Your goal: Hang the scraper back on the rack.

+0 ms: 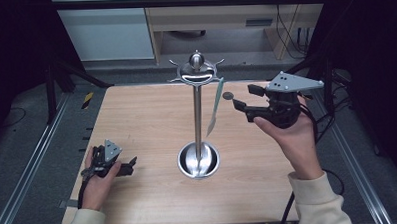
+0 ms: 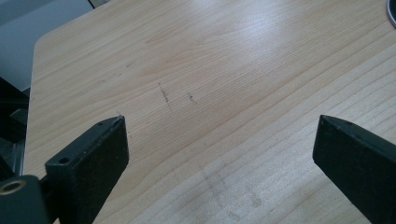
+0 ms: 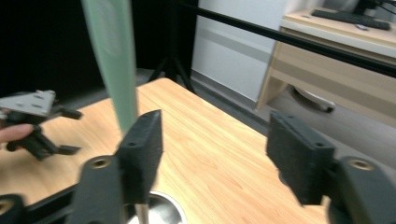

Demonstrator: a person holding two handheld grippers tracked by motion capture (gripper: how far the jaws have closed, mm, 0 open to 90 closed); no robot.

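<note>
A metal stand (image 1: 198, 117) with a round base (image 1: 198, 160) and a ring of hooks at its top rises from the middle of the wooden table (image 1: 146, 119). A long pale green utensil (image 1: 215, 109) hangs from a hook on the stand's right side. My right gripper (image 1: 243, 97) is raised just right of it, open, with nothing between its jaws. In the right gripper view the green utensil (image 3: 114, 56) hangs beside and behind the left jaw, outside the gap of the right gripper (image 3: 215, 140). My left gripper (image 1: 132, 165) rests low at the table's front left, open and empty.
The left gripper (image 2: 219, 140) looks over bare wood (image 2: 210, 70), and the base's rim (image 2: 392, 7) shows at that view's top right corner. A black bar (image 1: 192, 2) crosses behind the table. A wooden desk (image 3: 336, 46) stands beyond the far edge.
</note>
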